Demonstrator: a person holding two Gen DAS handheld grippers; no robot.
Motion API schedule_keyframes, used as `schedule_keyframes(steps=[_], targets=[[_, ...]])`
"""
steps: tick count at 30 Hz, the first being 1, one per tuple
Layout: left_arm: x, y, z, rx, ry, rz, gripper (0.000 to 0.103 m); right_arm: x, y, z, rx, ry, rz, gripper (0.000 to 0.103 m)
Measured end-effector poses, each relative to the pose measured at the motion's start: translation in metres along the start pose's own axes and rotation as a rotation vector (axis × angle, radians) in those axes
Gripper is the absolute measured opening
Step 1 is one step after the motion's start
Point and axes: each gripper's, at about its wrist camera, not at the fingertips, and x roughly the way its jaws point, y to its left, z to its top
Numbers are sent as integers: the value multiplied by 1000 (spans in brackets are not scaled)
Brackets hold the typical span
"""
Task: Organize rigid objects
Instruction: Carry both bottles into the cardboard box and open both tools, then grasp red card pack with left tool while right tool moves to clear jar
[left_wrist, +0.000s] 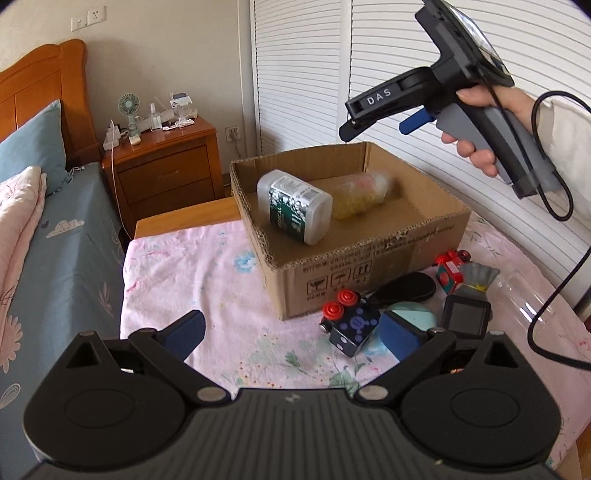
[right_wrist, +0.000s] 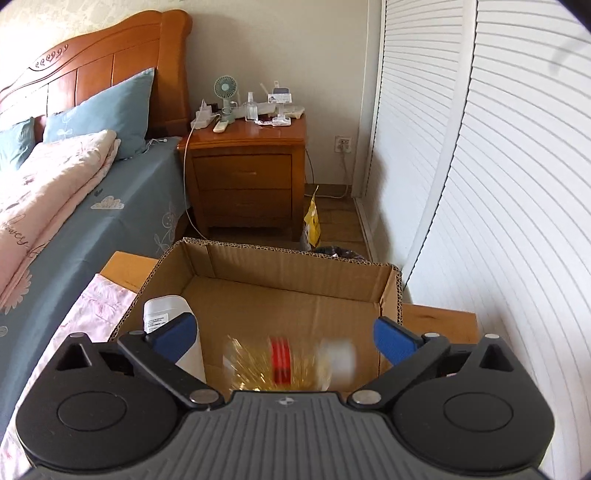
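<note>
Cardboard box (left_wrist: 373, 258) is seen at frame centre on the cloth-covered desk (left_wrist: 192, 280); a white bottle (left_wrist: 295, 208) and a blurred clear yellow-filled jar (left_wrist: 360, 197) are lying inside it. Loose toys (left_wrist: 351, 325) are left at lower right beside the box. Left tool (left_wrist: 291, 334) is spread wide, nothing gripped. Right tool (right_wrist: 284, 338), above the box, is released, nothing held.

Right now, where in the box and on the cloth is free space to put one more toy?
In the cardboard box, the floor right of the clear jar is bare. The pink cloth left of the box is free. Toys crowd its front, around the dark cube.
</note>
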Motion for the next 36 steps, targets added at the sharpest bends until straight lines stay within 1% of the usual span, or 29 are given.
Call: schedule_keyframes(steps=[5, 13, 18, 24, 30, 33, 36], targets=[[-3, -1, -6, -14, -9, -5, 100, -23, 5, -18, 6, 8, 20, 103], [-15, -9, -18, -13, -7, -7, 100, -74, 10, -65, -17, 3, 40, 103], [-24, -14, -29, -25, -15, -3, 100, -93, 3, -97, -32, 5, 58, 103], [-30, -23, -39, -27, -15, 15, 100, -91, -15, -136, -6, 73, 132, 103], [-34, -32, -45, -16, -4, 14, 100, -70, -30, -157, 52, 144, 195, 103], [-35, -34, -48, -16, 0, 17, 100, -67, -32, -165, 68, 181, 200, 103], [-35, -35, -51, -14, 8, 18, 100, -76, -31, -176, 54, 197, 190, 103]])
